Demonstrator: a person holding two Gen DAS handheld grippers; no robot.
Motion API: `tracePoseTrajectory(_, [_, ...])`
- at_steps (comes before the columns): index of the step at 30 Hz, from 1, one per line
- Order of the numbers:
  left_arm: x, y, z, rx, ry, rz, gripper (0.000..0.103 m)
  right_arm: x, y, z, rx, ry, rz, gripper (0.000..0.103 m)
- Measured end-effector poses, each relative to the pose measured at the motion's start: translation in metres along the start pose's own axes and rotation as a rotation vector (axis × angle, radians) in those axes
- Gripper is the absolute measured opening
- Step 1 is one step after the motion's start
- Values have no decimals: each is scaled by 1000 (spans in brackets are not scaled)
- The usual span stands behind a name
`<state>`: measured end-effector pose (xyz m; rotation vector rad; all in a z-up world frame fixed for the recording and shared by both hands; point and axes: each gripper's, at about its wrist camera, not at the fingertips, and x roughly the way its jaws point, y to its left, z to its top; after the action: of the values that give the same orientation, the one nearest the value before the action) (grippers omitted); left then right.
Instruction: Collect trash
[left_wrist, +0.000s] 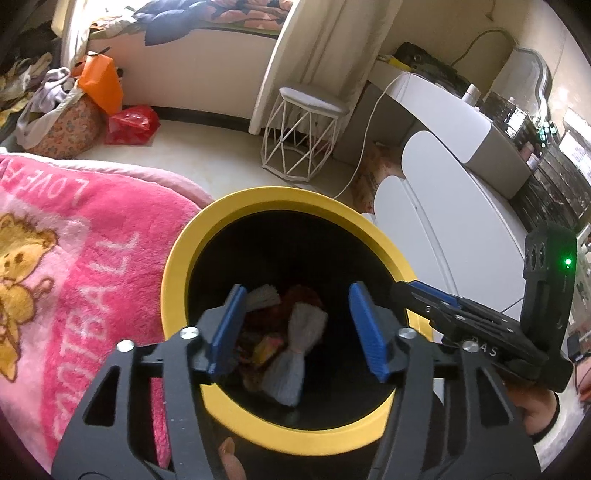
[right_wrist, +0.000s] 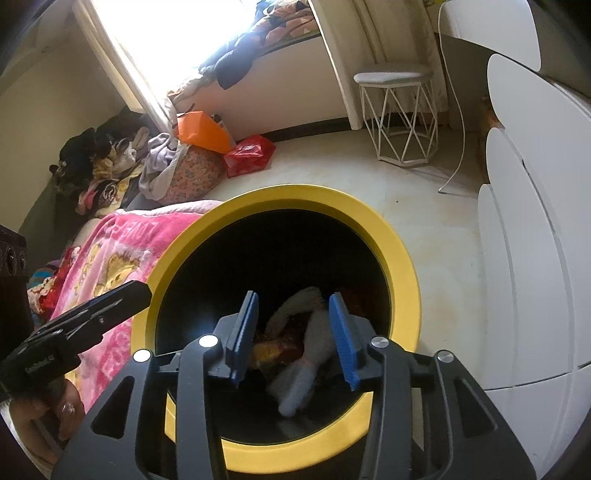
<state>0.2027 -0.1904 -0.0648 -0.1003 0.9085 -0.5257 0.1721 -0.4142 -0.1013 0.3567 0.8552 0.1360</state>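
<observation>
Both tools hang over the mouth of a bin (left_wrist: 173, 258) with a yellow rim and black inside, which stands on the floor against a bed with a pink blanket (left_wrist: 74, 240). The left tool (left_wrist: 295, 328) has its blue pads standing well apart with nothing between them; the right tool (right_wrist: 293, 339) is parted somewhat less and also grips nothing. Down in the bin lie a pale twisted tissue (left_wrist: 295, 354), a second white wad (left_wrist: 262, 295) and some yellow and red wrappers (right_wrist: 273, 350), so the dropping-off step looks done for this load. What is left is harder to judge: the floor near the bin shows no loose litter, while a red plastic bag (right_wrist: 249, 155) and an orange bag (right_wrist: 201, 131) sit well apart by a heap of clothes, and whether those count as trash I cannot tell.
</observation>
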Motion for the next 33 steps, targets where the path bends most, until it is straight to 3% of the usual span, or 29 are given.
tracePoseTrajectory(10, [-15,5,1,-23,-29,23,92,-10,1,-1,-4,-35,-23,70])
tracePoseTrajectory(16, [-23,10,0,-36,-47,49,92,-13,1,-3,0,-50,-33,81])
tracePoseTrajectory(29, [-52,20,-7,-38,-109,122,92,-25,17,-9,-47,-104,-71,88])
tracePoseTrajectory(33, [-63,25,-13,-45,-132,141,92,-32,26,-13,-70,-140,-68,95])
